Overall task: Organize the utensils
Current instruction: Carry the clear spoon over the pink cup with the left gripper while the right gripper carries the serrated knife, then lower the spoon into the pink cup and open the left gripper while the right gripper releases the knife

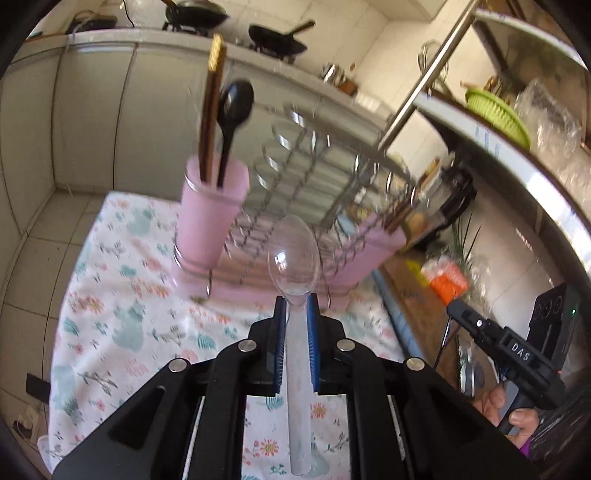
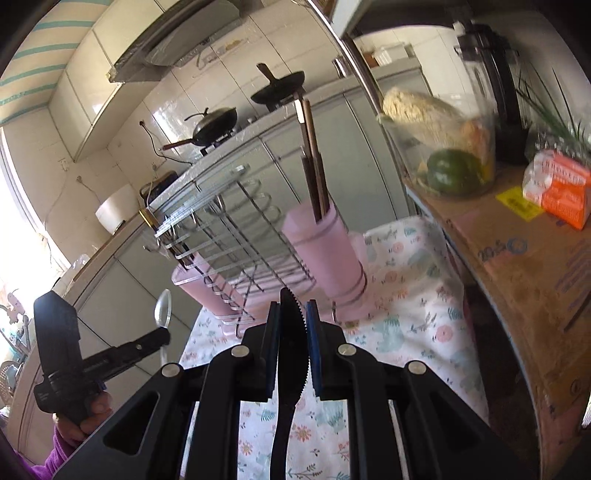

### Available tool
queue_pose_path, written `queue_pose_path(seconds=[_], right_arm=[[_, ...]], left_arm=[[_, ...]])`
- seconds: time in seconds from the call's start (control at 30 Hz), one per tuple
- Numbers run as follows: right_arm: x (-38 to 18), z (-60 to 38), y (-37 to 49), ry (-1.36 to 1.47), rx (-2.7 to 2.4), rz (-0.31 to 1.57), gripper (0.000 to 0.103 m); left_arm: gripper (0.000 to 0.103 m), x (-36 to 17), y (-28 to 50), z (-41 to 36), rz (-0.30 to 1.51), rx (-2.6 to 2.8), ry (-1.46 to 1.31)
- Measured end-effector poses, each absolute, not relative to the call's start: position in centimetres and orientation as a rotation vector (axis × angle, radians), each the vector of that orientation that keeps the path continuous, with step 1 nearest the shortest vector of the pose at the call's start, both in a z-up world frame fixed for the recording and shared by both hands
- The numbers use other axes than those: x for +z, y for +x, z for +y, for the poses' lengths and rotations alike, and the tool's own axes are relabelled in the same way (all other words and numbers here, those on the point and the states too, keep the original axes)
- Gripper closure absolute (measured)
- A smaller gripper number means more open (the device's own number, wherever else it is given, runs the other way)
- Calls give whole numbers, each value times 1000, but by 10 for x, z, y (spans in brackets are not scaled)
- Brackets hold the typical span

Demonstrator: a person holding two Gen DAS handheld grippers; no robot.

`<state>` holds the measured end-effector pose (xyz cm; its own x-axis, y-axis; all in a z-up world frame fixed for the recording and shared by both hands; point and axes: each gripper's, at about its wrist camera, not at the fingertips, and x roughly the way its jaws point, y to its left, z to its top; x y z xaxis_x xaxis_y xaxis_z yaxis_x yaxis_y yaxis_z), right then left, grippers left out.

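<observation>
A wire dish rack (image 1: pixel 314 177) with pink plastic cups at its ends is seen standing on a floral cloth (image 1: pixel 122 295) that covers the table. In the left wrist view, the nearer pink cup (image 1: pixel 212 214) is seen to hold a pair of brown chopsticks (image 1: pixel 212 110) and one black spoon (image 1: pixel 231 122), all upright and leaning slightly. A second pink cup (image 2: pixel 325 247) at the rack's other end is shown in the right wrist view with another pair of chopsticks (image 2: pixel 314 158) standing in it. Between the grippers and the cups only open air above the cloth is seen.

Behind the rack, two black pans (image 1: pixel 195 14) are set on a stove along the counter. At one side of the table a cardboard box (image 2: pixel 524 258) is placed, with a glass container of food (image 2: pixel 443 147) and an orange packet (image 2: pixel 557 188) on it. A green basket (image 1: pixel 496 114) is seen on a metal shelf.

One clear plastic spoon (image 1: pixel 295 266) is gripped by the left gripper (image 1: pixel 295 306); its jaws are clamped on the handle, the see-through bowl pointing forward toward the rack. One black plastic knife (image 2: pixel 291 332) with a toothed edge is clenched by the right gripper (image 2: pixel 291 314), its blade pointing up and forward just short of the rack. Both utensils are held in the air above the cloth, near the rack.
</observation>
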<state>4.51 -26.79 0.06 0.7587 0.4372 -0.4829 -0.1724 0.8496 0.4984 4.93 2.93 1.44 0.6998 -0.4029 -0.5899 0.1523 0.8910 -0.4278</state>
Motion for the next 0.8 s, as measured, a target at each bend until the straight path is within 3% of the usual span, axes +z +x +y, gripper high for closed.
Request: queue_pose_path(seconds=[0.47,0.8], right_arm=[[93,-273,84,374,272,355,90],[109,-274,125,301,122,147,89]], left_arm=[[93,100,87,72,379,-197,-447],[93,108,120,74,221,-124,-459]])
